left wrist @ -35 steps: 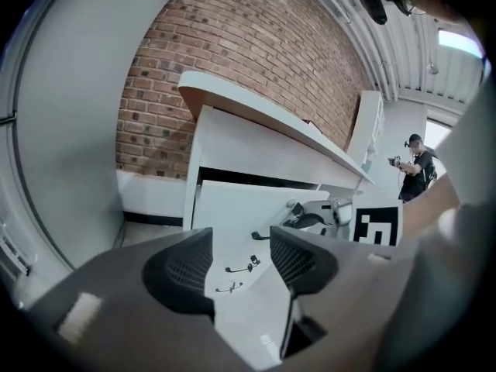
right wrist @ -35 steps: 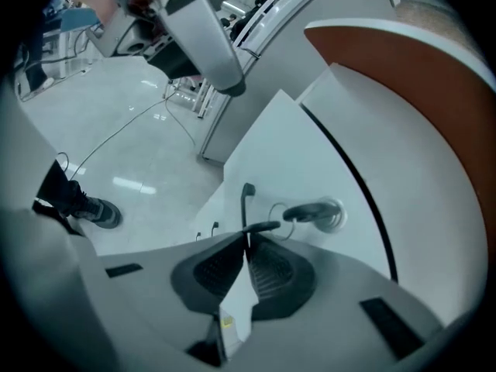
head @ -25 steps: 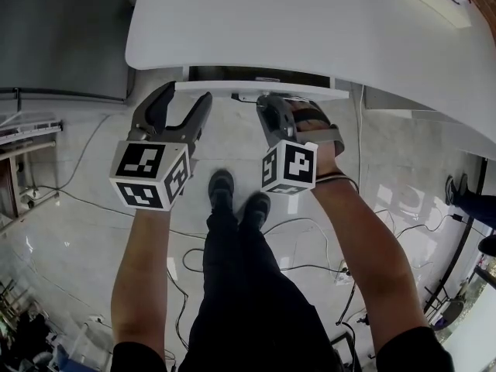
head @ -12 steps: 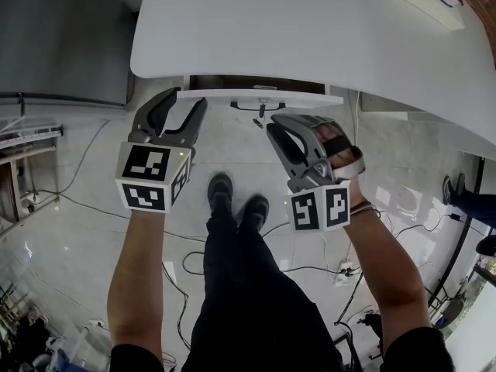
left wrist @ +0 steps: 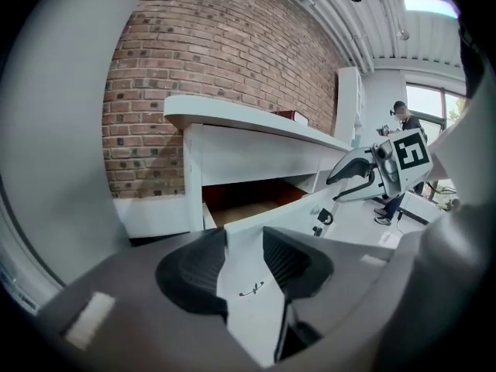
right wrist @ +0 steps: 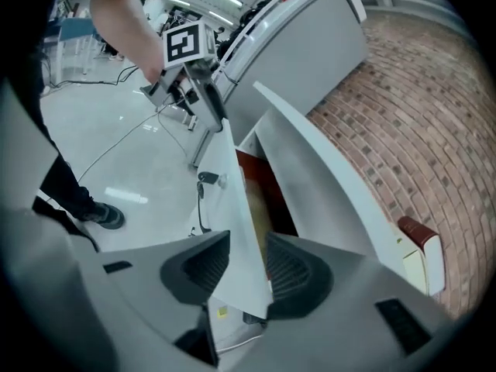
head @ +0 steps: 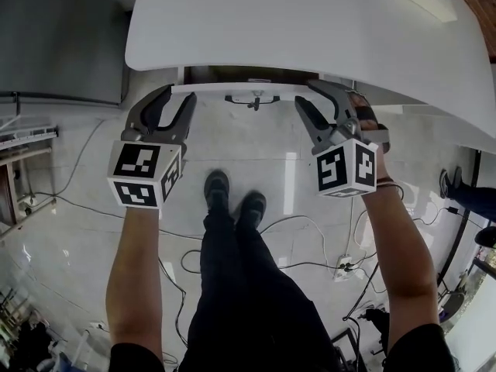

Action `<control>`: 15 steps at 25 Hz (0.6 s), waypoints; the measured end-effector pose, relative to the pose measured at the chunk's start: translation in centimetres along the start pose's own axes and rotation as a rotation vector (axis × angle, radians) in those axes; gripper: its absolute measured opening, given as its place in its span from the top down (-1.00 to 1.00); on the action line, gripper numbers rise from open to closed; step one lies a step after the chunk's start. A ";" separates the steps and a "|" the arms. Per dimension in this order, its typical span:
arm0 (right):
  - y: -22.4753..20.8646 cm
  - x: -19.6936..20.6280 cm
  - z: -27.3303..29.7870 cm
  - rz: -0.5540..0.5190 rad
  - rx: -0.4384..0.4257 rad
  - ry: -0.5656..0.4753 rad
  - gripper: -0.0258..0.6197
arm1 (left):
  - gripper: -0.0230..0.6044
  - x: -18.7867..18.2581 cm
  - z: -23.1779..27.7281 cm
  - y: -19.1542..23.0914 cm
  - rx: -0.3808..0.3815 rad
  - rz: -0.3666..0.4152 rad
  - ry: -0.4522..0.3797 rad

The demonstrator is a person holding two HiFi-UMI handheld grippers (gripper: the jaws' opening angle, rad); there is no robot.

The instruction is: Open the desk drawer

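Observation:
A white desk (head: 310,22) has a shallow drawer under it, pulled out a little, and its brown inside (left wrist: 248,200) shows. The white drawer front (head: 232,88) carries a small dark key (head: 253,99) at mid-width. My left gripper (head: 174,99) straddles the front's left end. Its jaws have just been closing, and the panel edge (left wrist: 294,211) runs between the pads (left wrist: 194,273) with no firm press visible. My right gripper (head: 314,99) straddles the right end. Its jaws have just been opening, with the panel (right wrist: 229,184) between them.
The person's legs and shoes (head: 232,196) stand just below the drawer. Cables (head: 310,266) trail over the glossy floor. A grey cabinet (head: 54,37) stands at the left and a brick wall (left wrist: 201,53) behind the desk. A red-and-white book (right wrist: 418,246) lies on the desktop.
The right gripper rose from below the middle of the drawer and moved right to the front's right end, its jaws opening. The left gripper stayed put while its jaws narrowed.

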State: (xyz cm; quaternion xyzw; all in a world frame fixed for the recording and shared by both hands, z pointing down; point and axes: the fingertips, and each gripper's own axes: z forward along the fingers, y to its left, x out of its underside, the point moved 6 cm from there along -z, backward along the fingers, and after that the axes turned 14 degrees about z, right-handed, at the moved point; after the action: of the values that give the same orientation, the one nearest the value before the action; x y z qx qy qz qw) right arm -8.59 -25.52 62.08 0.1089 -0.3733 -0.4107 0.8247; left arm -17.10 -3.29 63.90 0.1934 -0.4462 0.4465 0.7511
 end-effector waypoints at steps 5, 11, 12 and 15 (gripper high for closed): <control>-0.1 1.0 1.7 0.053 -0.041 0.092 0.35 | 0.55 0.3 -0.5 0.3 -0.009 -0.028 0.003; -0.6 1.2 2.3 0.041 -0.103 0.155 0.43 | 0.69 0.8 -0.5 0.5 -0.012 -0.022 0.028; -0.7 1.1 2.3 0.033 -0.128 0.166 0.46 | 0.69 0.8 -0.5 0.5 -0.005 -0.016 0.035; 0.0 1.6 1.8 -0.005 -0.194 0.189 0.56 | 0.69 1.3 -0.8 -0.3 0.009 -0.014 0.062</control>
State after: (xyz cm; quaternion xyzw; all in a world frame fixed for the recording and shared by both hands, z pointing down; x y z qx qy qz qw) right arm -9.26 -26.45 64.20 0.0676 -0.2522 -0.4347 0.8619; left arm -16.21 -2.23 64.58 0.1861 -0.4192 0.4490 0.7669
